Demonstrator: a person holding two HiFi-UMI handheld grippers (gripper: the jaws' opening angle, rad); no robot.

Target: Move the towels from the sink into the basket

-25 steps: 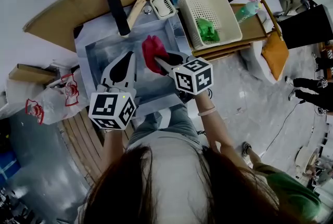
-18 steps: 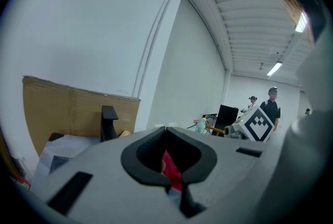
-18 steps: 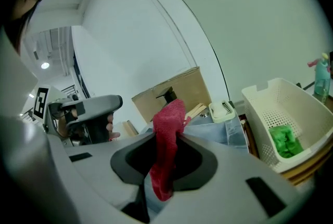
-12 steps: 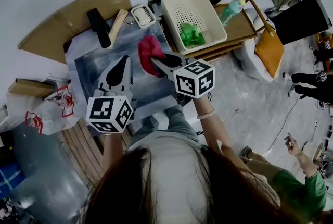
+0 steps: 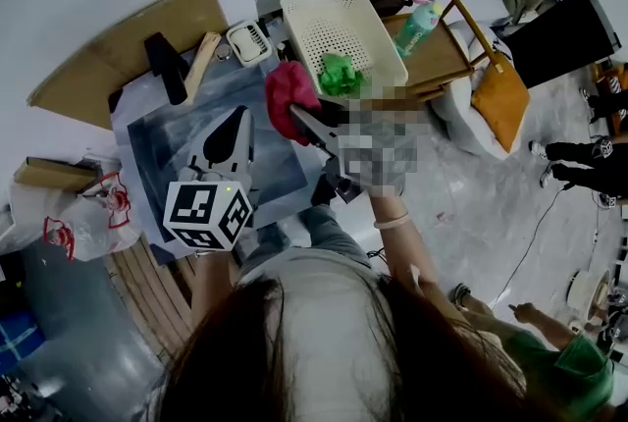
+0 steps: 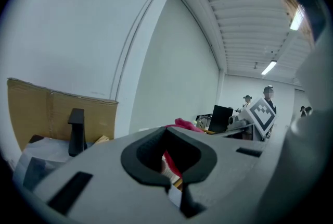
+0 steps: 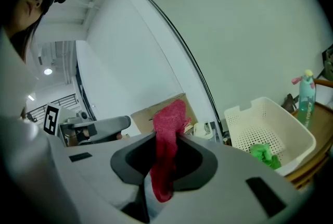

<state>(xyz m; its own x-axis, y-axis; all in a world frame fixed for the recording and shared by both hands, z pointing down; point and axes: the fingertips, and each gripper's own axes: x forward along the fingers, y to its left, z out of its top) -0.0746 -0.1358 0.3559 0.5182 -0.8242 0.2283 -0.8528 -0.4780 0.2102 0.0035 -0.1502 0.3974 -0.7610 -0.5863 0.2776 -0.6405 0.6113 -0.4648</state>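
A red towel [image 5: 287, 86] hangs from my right gripper [image 5: 297, 115], whose jaws are shut on it; a mosaic patch covers the gripper's body. It hangs over the far right corner of the steel sink [image 5: 167, 150], just left of the white perforated basket [image 5: 304, 13]. A green towel [image 5: 339, 75] lies in the basket. The right gripper view shows the red towel [image 7: 169, 119] pinched between the jaws [image 7: 165, 165], with the basket [image 7: 270, 108] and green towel [image 7: 264, 154] at right. My left gripper [image 5: 238, 118] hovers over the sink, shut and empty [image 6: 171, 165].
A black faucet [image 5: 162, 67] and a white soap dish [image 5: 247, 42] stand behind the sink, with cardboard [image 5: 128, 42] against the wall. A spray bottle [image 5: 417, 18] stands on the wooden stand beyond the basket. A plastic bag [image 5: 69, 219] lies left, an orange bag [image 5: 500, 101] right.
My right gripper has carried the red towel up out of the sink and rightward to the basket's near corner. The left gripper has stayed over the sink.
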